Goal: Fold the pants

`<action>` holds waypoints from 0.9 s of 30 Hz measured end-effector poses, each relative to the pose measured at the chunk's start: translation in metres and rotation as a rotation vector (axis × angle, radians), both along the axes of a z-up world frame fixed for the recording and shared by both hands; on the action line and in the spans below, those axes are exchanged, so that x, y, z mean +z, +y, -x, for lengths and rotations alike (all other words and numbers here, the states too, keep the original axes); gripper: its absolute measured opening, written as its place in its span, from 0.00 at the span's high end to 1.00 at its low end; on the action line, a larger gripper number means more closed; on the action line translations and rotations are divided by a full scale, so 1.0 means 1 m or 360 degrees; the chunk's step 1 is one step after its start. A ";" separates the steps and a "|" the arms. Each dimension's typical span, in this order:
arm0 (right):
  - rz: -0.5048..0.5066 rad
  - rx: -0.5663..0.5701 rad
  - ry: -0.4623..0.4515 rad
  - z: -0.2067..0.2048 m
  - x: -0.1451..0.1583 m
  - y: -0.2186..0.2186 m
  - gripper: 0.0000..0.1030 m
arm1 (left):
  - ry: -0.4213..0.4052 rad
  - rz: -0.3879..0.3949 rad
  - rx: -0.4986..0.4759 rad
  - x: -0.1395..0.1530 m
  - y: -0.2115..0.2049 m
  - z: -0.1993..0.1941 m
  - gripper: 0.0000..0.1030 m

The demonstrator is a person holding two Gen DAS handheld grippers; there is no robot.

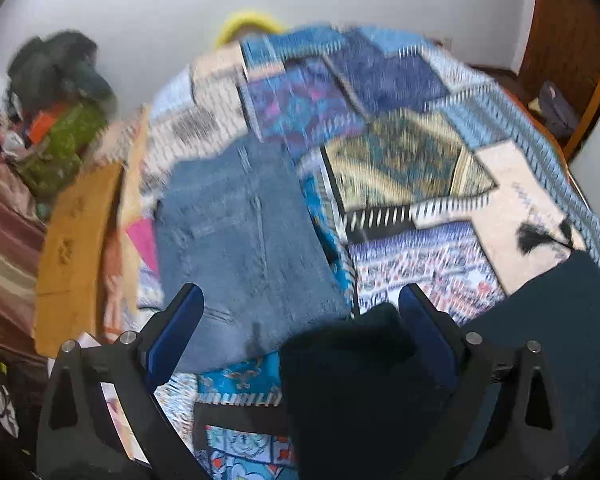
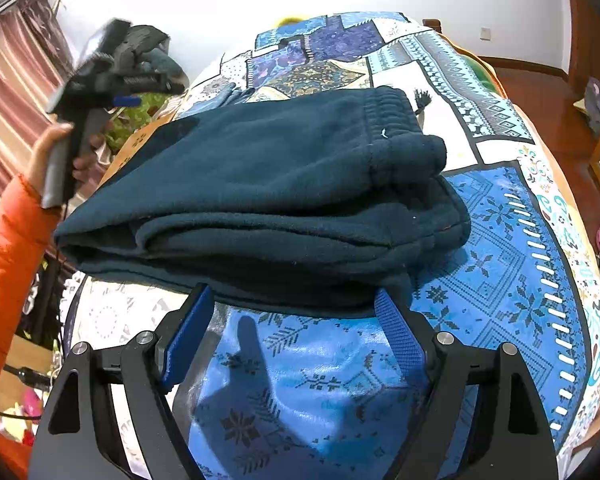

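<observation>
Patchwork bedspread (image 2: 500, 240) covers your bed, with bare blue cloth open in front of and to the right of the pants. Dark teal fleece pants (image 2: 260, 184) lie folded in a thick stack mid-bed, waistband at the far right. Folded denim (image 1: 240, 248) lies beside them on the left. Your right claw (image 2: 296, 316) is wide open, empty, tips at the stack's near edge. Your left claw (image 1: 300, 312) is also wide open, hovering above the bed, gripping nothing.
</observation>
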State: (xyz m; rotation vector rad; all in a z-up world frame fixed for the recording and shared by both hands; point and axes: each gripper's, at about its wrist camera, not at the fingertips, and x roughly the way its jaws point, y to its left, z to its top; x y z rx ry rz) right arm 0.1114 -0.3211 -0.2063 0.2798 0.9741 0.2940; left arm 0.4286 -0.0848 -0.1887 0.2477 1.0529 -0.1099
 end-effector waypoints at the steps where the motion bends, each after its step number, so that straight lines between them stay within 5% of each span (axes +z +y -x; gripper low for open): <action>1: 0.0004 0.0000 0.0001 0.000 0.000 0.000 0.23 | 0.0044 -0.0016 -0.0011 -0.011 0.000 -0.003 0.04; 5: 0.0028 0.0002 0.0000 0.000 0.001 0.001 0.23 | 0.0139 -0.0194 -0.0107 -0.046 -0.004 0.003 0.04; 14: 0.0096 -0.0043 -0.0070 0.005 0.014 -0.002 0.23 | 0.0109 -0.0159 -0.0125 -0.047 0.028 0.043 0.03; 27: 0.0110 -0.0065 -0.0261 0.020 0.050 -0.001 0.23 | 0.0086 0.0162 -0.0110 -0.024 0.067 0.172 0.03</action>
